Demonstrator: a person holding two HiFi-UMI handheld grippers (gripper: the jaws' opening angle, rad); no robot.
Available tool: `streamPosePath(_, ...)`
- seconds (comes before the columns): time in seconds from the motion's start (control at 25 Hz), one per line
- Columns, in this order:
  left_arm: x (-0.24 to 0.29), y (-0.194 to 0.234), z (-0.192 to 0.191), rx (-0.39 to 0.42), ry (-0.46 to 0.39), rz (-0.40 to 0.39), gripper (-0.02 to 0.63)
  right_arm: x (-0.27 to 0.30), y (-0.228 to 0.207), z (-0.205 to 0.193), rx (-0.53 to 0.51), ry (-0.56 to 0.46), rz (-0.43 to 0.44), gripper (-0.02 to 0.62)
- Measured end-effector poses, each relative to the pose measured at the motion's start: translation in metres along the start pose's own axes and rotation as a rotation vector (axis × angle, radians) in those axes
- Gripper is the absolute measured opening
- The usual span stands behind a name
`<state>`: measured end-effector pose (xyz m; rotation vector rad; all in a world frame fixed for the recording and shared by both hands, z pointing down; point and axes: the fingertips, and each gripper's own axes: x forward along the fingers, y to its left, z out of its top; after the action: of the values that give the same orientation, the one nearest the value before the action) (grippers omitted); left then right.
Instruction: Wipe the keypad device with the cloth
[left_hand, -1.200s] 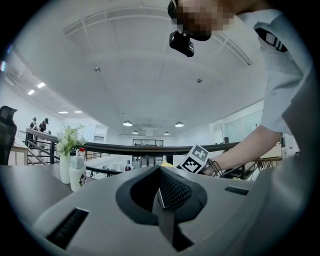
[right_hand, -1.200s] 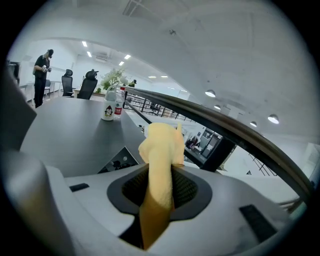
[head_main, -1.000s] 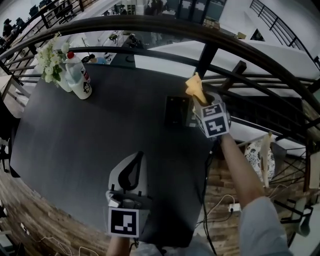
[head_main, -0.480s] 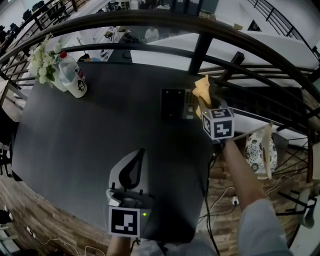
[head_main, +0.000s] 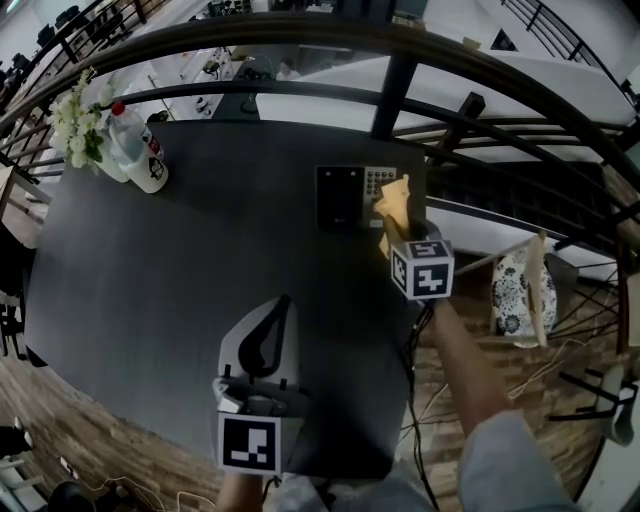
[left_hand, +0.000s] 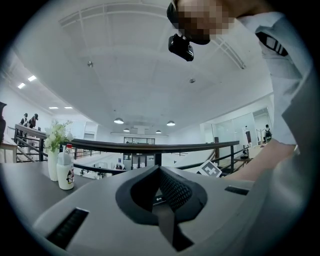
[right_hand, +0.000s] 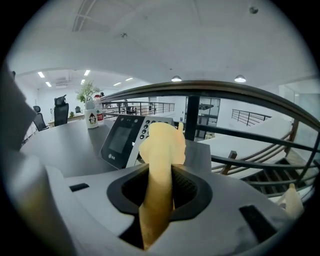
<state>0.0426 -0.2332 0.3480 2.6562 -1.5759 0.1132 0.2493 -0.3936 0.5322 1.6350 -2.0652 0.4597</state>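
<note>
The keypad device, with a dark screen and a light key block, lies near the far right edge of the dark table. My right gripper is shut on a yellow cloth, which stands up from the jaws at the device's near right end, beside its keys. In the right gripper view the cloth rises in front of the keypad device. My left gripper rests low over the table's near side, shut and with nothing in it; its jaws meet at the tip.
A white bottle with a red cap and a vase of white flowers stand at the far left corner. A dark curved railing runs behind the table. The table's right edge drops off just past the device, with a patterned seat below.
My right gripper has drawn the cloth back toward me, from beyond the device's far right end to its near right end. The left gripper has stayed put.
</note>
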Motion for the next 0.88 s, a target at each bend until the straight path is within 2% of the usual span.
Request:
streamPosePath(0.32, -0.008, -0.002, 0.004, -0.005, -0.012, -0.001, 0.008, -0.009, 0.019, -0.017, 0.065, 0.032, 0.003, 0.104)
streamPosePath(0.6, -0.020, -0.005, 0.013, 0.001, -0.022, 0.002, 0.006, -0.021, 0.056, -0.012, 0.044, 0.023, 0.088, 0.104)
streamPosePath(0.88, -0.035, -0.002, 0.031, -0.015, -0.038, 0.050, 0.008, -0.070, 0.076, 0.010, 0.049, -0.047, 0.167, 0.104)
